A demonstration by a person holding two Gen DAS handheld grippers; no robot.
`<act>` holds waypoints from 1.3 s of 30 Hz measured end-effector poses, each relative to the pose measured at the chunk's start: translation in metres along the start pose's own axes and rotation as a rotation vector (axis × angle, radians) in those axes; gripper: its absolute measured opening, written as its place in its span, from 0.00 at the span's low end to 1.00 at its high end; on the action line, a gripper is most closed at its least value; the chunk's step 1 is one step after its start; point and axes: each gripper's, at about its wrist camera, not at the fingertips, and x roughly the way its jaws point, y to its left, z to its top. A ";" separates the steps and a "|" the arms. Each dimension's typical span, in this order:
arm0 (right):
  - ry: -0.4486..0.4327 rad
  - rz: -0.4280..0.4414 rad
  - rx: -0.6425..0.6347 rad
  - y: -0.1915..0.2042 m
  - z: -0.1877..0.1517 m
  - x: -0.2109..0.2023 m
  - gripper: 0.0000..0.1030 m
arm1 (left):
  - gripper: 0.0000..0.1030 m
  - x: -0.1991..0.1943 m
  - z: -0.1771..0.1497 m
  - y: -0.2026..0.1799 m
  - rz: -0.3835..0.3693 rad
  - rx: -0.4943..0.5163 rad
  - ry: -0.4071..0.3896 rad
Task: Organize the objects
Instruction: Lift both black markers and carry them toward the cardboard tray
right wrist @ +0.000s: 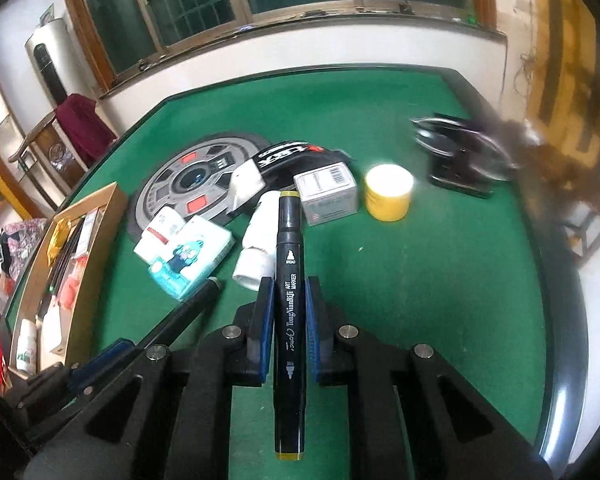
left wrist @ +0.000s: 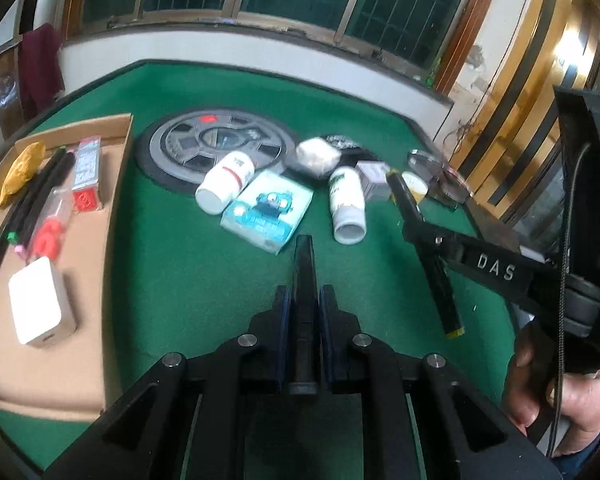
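My left gripper (left wrist: pixel 305 292) is shut on a plain black pen (left wrist: pixel 304 264) that points forward above the green table (left wrist: pixel 188 280). The right gripper (right wrist: pixel 290 282) is shut on a black art marker (right wrist: pixel 288 240) with yellow ends, held lengthwise between its blue pads. In the left wrist view the right gripper (left wrist: pixel 418 226) appears at the right with that marker (left wrist: pixel 440 292) slanting down through it. An open cardboard box (left wrist: pixel 96 264) at the left holds pens, a white charger (left wrist: pixel 40 308), red items and a yellow pouch.
On the felt lie two white bottles (left wrist: pixel 226 182) (left wrist: pixel 348 204), a tissue pack (left wrist: pixel 268 210), a small grey box (right wrist: pixel 330 194), a yellow roll (right wrist: pixel 389 192), a black pouch (right wrist: pixel 284 156) and a black clip-like object (right wrist: pixel 460 160). A round disc (left wrist: pixel 216 148) sits mid-table. A hand (left wrist: pixel 564 400) grips the right handle.
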 end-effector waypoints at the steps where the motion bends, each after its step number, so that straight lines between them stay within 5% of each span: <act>1: 0.006 0.006 0.000 0.002 -0.001 0.000 0.12 | 0.12 0.002 -0.002 0.000 0.011 0.005 0.016; 9: 0.017 0.014 -0.003 0.004 -0.009 0.003 0.12 | 0.12 0.025 -0.005 -0.015 0.090 0.070 0.103; 12: 0.018 0.014 -0.005 0.005 -0.010 0.003 0.12 | 0.22 0.040 -0.001 -0.027 0.123 0.110 0.137; 15: 0.026 0.015 -0.007 0.005 -0.010 0.004 0.12 | 0.21 0.052 -0.003 -0.042 0.189 0.184 0.097; 16: 0.028 0.015 -0.005 0.004 -0.010 0.005 0.12 | 0.11 0.053 -0.003 -0.044 0.182 0.191 0.094; 22: 0.019 0.013 0.005 0.003 -0.010 0.006 0.12 | 0.11 0.035 -0.015 -0.019 0.058 0.053 0.085; 35: 0.012 0.089 0.074 -0.004 -0.015 0.015 0.12 | 0.11 0.032 -0.014 -0.010 0.040 0.014 0.079; 39: -0.054 0.114 0.097 -0.002 -0.020 0.003 0.12 | 0.11 0.033 -0.014 -0.017 0.081 0.030 0.081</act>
